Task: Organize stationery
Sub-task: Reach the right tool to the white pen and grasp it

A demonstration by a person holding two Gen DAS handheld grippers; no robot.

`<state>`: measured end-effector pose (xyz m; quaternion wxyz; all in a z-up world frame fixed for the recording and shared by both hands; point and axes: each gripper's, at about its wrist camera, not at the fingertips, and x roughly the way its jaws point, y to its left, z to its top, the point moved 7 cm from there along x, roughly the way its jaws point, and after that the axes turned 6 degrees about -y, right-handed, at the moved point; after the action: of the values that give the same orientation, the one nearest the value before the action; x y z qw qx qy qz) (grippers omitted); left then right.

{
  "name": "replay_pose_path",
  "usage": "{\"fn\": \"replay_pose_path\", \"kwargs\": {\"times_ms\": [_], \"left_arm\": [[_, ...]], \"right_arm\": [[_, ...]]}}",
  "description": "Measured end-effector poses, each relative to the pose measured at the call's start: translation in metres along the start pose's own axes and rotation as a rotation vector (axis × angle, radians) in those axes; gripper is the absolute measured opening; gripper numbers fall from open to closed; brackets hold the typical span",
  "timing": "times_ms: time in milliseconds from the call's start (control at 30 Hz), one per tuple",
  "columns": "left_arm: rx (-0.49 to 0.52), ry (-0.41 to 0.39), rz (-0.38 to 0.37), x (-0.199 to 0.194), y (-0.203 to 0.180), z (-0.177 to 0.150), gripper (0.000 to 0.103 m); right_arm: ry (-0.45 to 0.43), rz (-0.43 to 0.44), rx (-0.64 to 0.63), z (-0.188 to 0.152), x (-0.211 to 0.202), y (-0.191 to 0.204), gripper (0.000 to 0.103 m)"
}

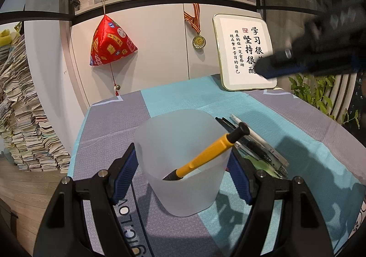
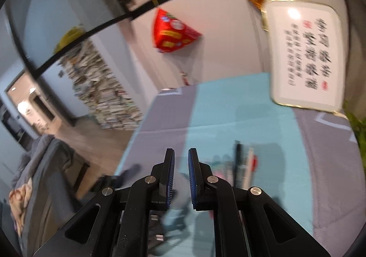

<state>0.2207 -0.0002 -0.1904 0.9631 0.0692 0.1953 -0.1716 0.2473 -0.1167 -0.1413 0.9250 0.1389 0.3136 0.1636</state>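
My left gripper is shut on a frosted white plastic cup that stands on the cloth-covered table. A yellow pen with a black cap leans inside the cup, its cap end over the right rim. Several more pens lie on the cloth just right of the cup. My right gripper hangs in the air above the table with its jaws a narrow gap apart and nothing between them. It shows blurred at the upper right of the left wrist view. The loose pens show blurred in the right wrist view.
A framed calligraphy board leans on the cabinet at the table's back. A red pyramid ornament and a medal hang on the cabinet doors. A green plant stands at the right edge. Stacked papers pile on the floor at left.
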Motion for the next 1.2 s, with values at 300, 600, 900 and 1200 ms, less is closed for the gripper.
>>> {"fn": "replay_pose_path", "kwargs": {"times_ms": [300,600,900,1200], "left_arm": [[0.000,0.002,0.000,0.000,0.002,0.000,0.074],[0.001,0.002,0.000,0.000,0.002,0.000,0.074],[0.002,0.005,0.000,0.000,0.003,0.000,0.074],[0.003,0.011,0.000,0.000,0.004,-0.003,0.074]], "right_arm": [[0.134,-0.198,0.120,-0.028,0.021,-0.072,0.011],[0.241,-0.222,0.040,-0.051,0.051,-0.066,0.012],[0.250,-0.346,0.004,-0.056,0.061,-0.088,0.014],[0.259,-0.420,0.101,-0.068,0.031,-0.132,0.014]]}}
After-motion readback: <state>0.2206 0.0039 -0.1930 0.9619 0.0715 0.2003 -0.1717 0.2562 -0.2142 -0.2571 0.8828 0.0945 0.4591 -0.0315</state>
